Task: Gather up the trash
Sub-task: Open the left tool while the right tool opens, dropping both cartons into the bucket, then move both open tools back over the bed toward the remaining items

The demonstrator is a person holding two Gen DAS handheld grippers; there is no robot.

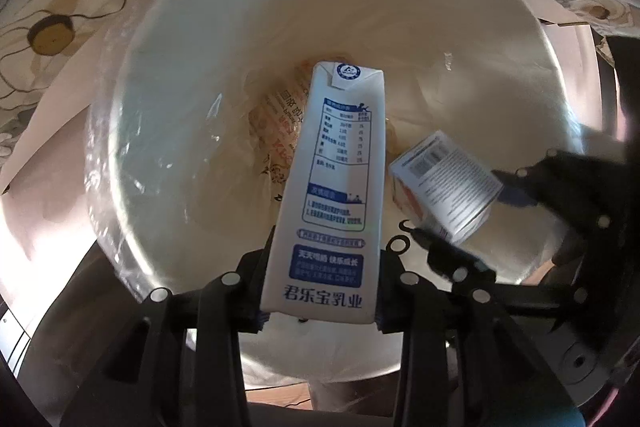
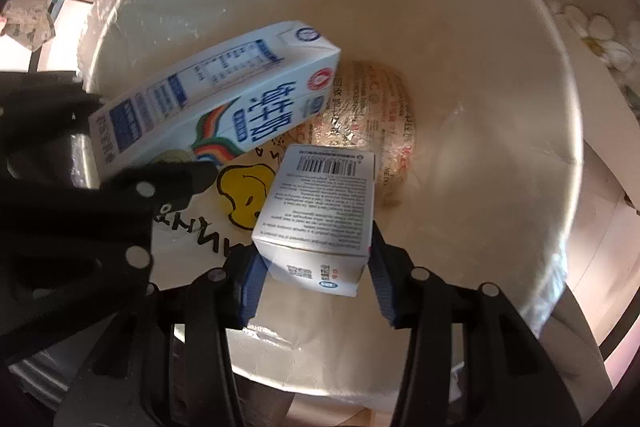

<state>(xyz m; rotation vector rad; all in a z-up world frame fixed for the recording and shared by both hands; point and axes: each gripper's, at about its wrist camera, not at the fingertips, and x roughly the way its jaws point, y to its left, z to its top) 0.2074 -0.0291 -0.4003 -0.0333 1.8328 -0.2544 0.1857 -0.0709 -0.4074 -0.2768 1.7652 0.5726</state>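
A white bin (image 1: 192, 75) with a clear plastic liner (image 1: 108, 163) is seen from above in both wrist views; all places below are given relative to it.

A tall blue-and-white milk carton (image 1: 332, 195) is clamped near its base by the left tongs (image 1: 320, 311), whose blue pads press on both sides of it. The carton is held above the bin's mouth, its top pointing down into the bin. In the right wrist view the same carton (image 2: 216, 103) is seen at the bin's left side, tilted, with the black body of the left tongs (image 2: 104, 203) around its lower end.

A small white box (image 2: 320, 215) with a barcode and fine print is gripped between the blue pads of the right tongs (image 2: 316, 287), also over the bin's mouth and just beside the carton without touching it. In the left wrist view this box (image 1: 444, 187) is seen toward the bin's right side, with the right tongs (image 1: 532, 211) behind it.

At the bin's bottom a crumpled printed wrapper (image 2: 376, 131) is lying, and beside it a pale sheet or bag with a yellow cartoon shape (image 2: 244, 191); what it is exactly cannot be told.

Around the bin a flower-patterned cloth (image 1: 60, 7) is visible, and pale paper or card (image 1: 52, 131) is lying against the bin's outer left side.
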